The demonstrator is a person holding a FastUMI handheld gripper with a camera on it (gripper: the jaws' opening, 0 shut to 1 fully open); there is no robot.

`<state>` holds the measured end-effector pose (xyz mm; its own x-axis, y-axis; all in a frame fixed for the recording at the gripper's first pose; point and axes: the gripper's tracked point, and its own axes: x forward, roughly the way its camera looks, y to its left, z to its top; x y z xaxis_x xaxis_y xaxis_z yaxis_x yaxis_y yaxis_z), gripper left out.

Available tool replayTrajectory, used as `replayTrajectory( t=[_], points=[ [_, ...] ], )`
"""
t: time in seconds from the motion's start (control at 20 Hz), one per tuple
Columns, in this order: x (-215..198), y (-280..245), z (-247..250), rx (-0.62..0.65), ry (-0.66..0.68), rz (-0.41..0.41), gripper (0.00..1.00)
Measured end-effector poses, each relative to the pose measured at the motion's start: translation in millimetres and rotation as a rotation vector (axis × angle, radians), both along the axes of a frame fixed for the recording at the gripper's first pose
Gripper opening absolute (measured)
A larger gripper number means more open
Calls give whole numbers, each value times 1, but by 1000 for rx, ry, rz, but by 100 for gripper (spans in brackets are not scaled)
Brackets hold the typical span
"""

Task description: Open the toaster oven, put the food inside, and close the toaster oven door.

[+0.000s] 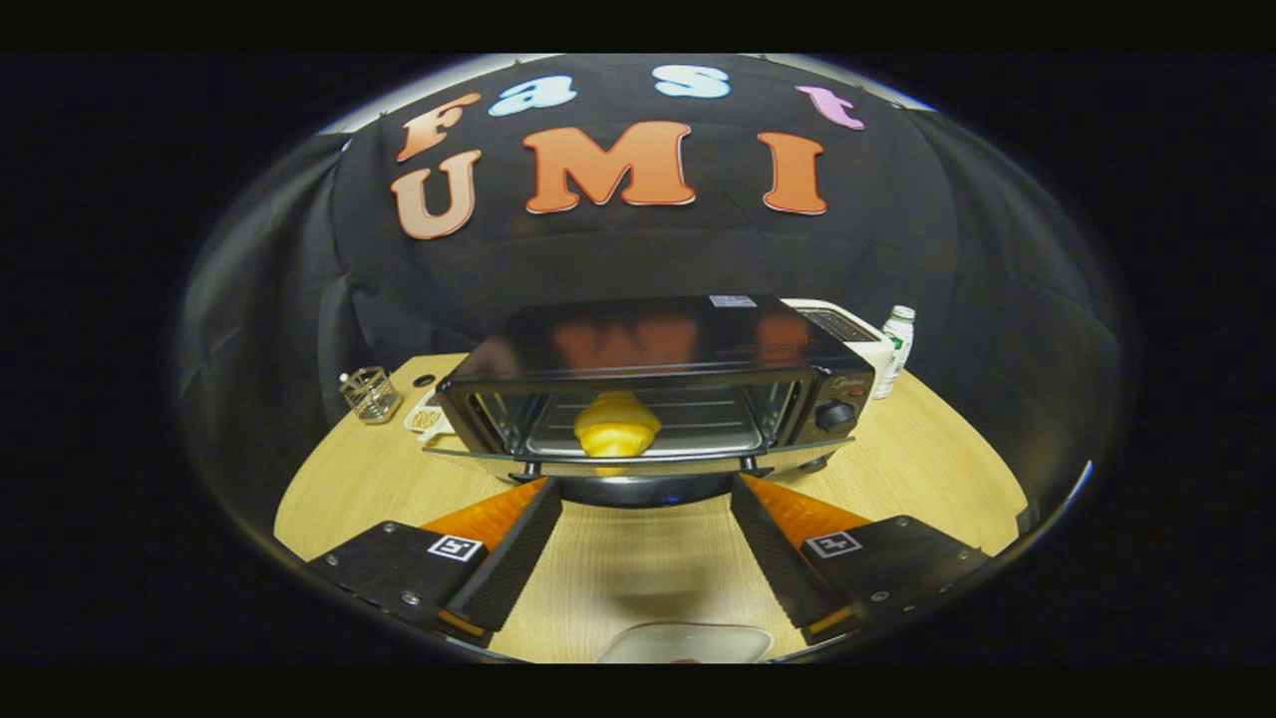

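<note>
Gripper point(646, 543) was wide open, holding nothing. Straight ahead past its tips hung the dropped glass door point(638, 461) of the black toaster oven point(658, 384) mid-table, long edge crosswise; golden croissant point(616, 427) sat inside on the rack, approx. centred.

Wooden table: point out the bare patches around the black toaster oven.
Bare wood on the round wooden table right of the black toaster oven, and between the open gripper fingers. Crowded left of the oven: wire basket, small dish. Yellow croissant sits inside; white bottle behind right.
</note>
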<state>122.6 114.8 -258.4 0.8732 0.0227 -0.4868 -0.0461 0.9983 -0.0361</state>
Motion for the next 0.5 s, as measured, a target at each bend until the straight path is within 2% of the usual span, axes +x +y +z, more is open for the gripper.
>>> replayTrajectory(
  t=[0.3, 0.5],
  points=[
    [29, 2, 1, -6, 0, -4, 100],
    [30, 7, 8, -3, -13, 4, 100]
  ],
)
